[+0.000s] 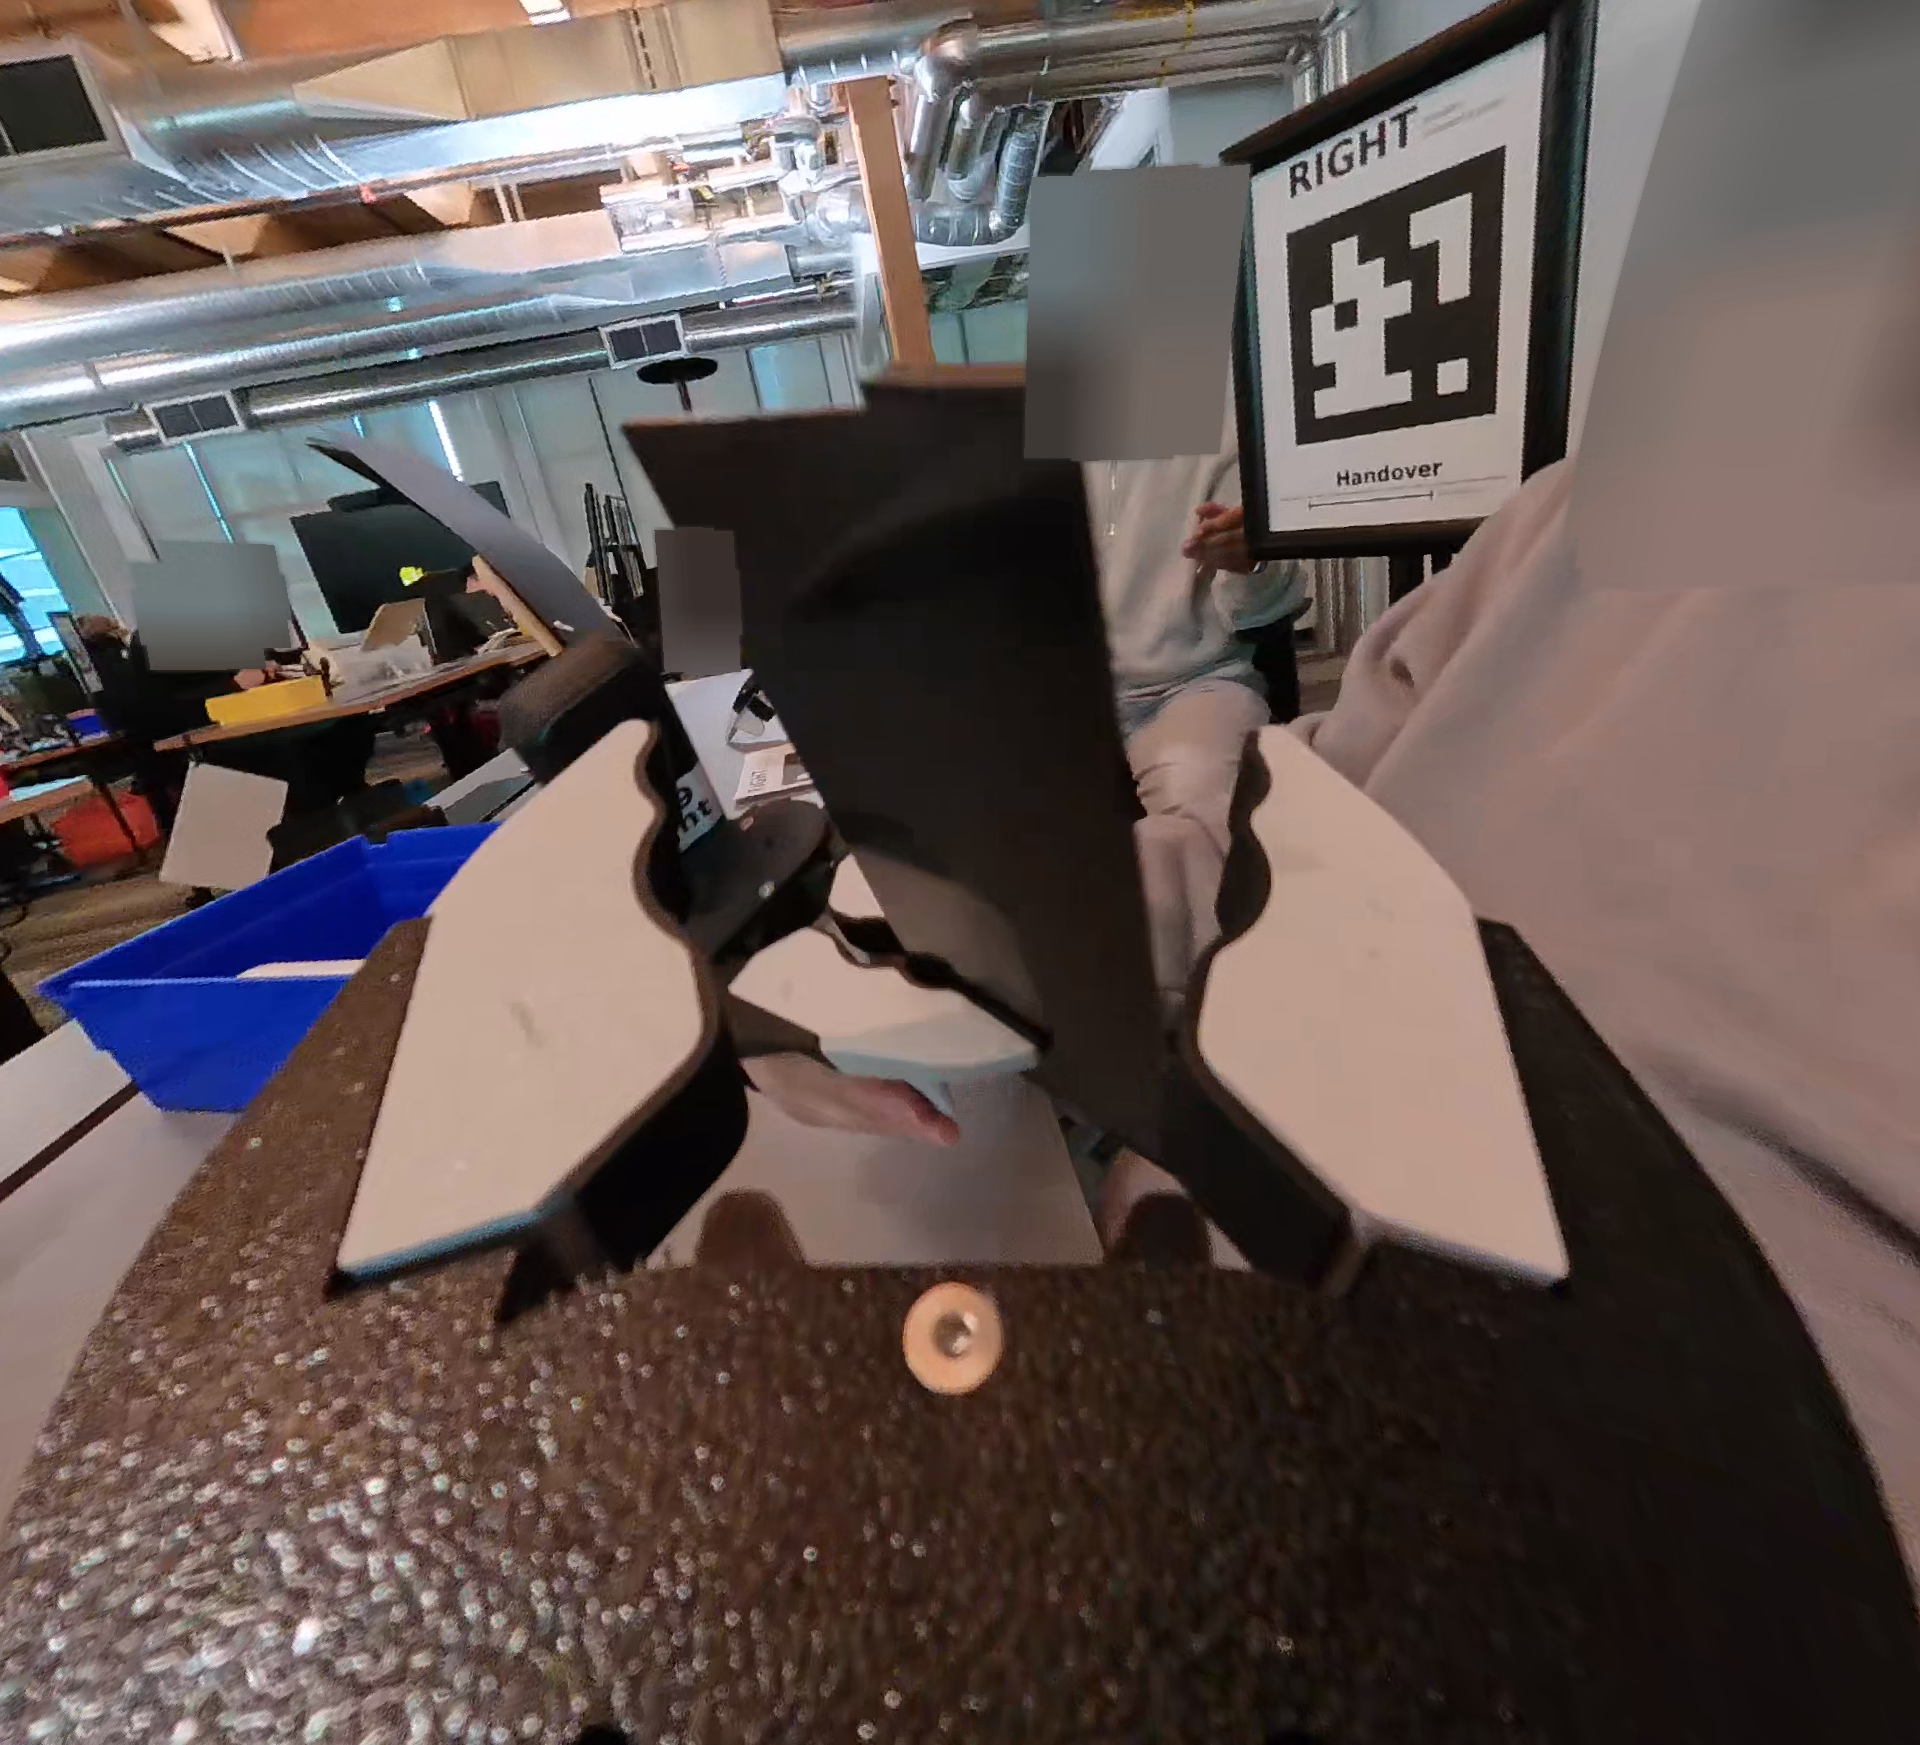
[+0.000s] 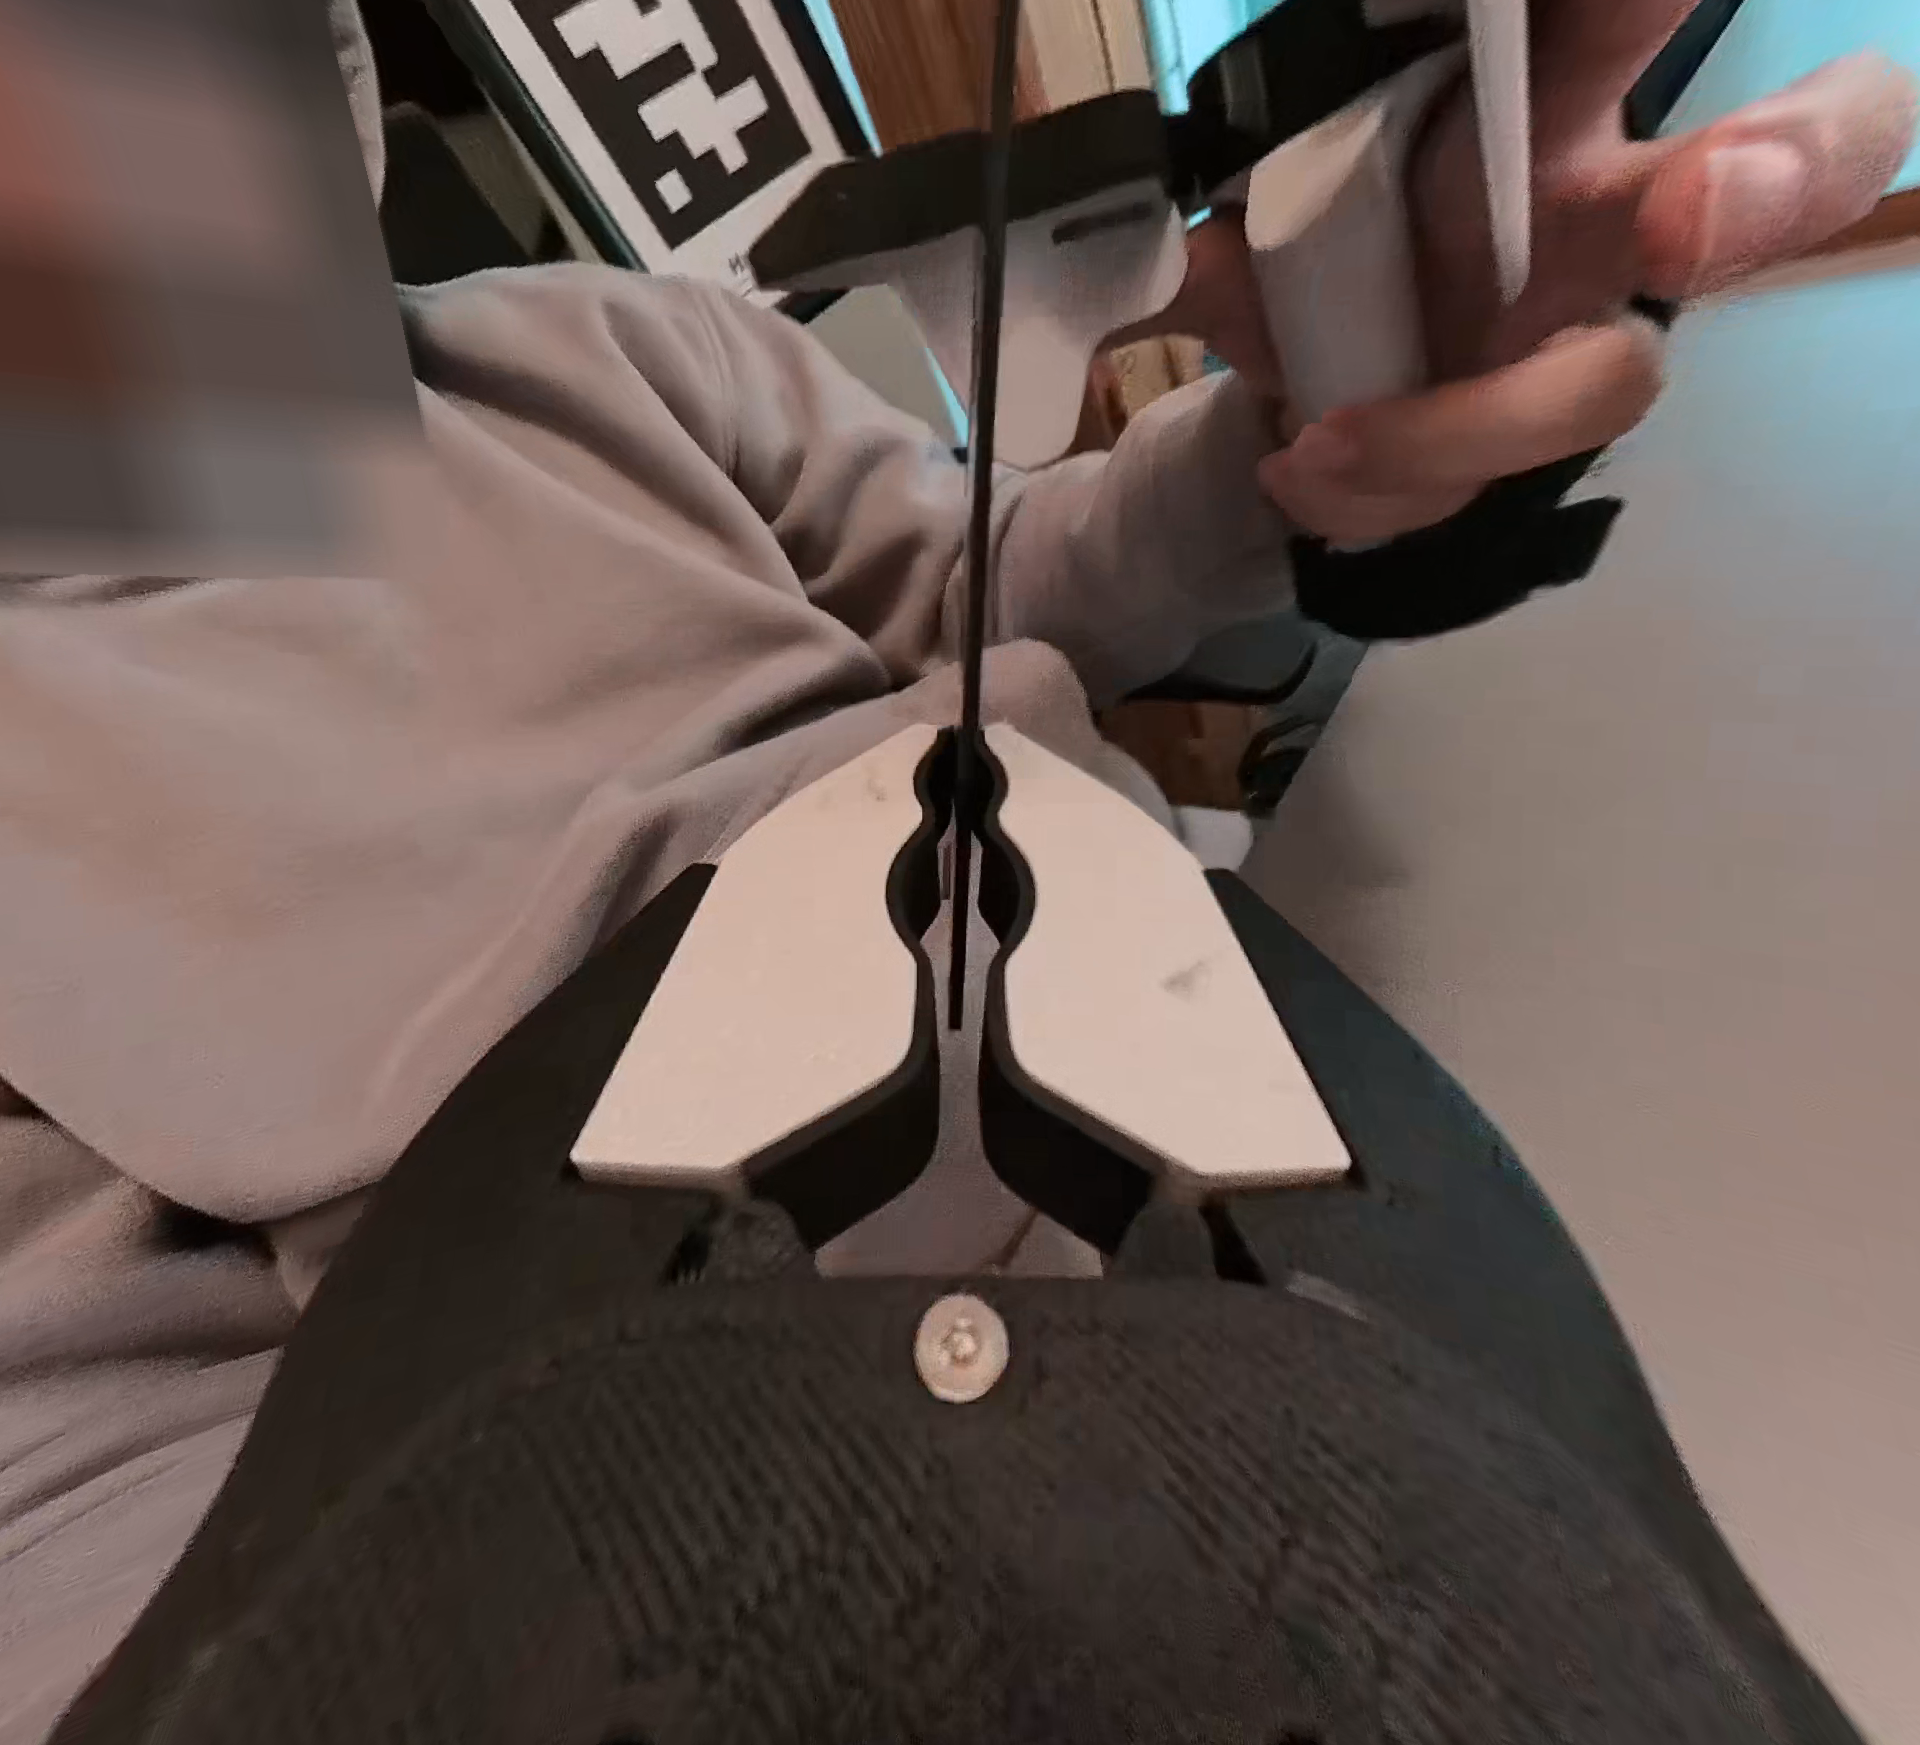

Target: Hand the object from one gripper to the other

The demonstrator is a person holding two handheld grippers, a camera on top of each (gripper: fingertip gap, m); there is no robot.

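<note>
Up close in the right wrist view, the right hand-held gripper (image 2: 961, 750) is clamped tight on the bottom edge of a thin black sheet (image 2: 987, 345), seen edge-on and rising straight up between the fingertips. Solid pinch, sheet upright.

Over in the left wrist view, the left hand-held gripper (image 1: 951, 802) has its jaws spread wide, gripping nothing. The sheet (image 1: 935, 656) stands broadside between the two white fingers (image 1: 540, 989), closer to the right-side one, and I can't tell whether it touches either. Just beyond it, the right hand-held gripper (image 1: 894, 999) shows below, holding the lower corner.

My read: the handover is mid-way, receiver in position but not yet closed. To do it well, centre the sheet between the open fingers, square the pads to its flat face, then close fully before the right lets go. It's thin and may flex, so grip well in from the edge.

Farther back sit a blue bin (image 1: 239, 957) on the worktop (image 1: 62, 1113) and a framed marker card (image 1: 1392, 272); in the right view a similar card (image 2: 644, 54) stands behind.
</note>
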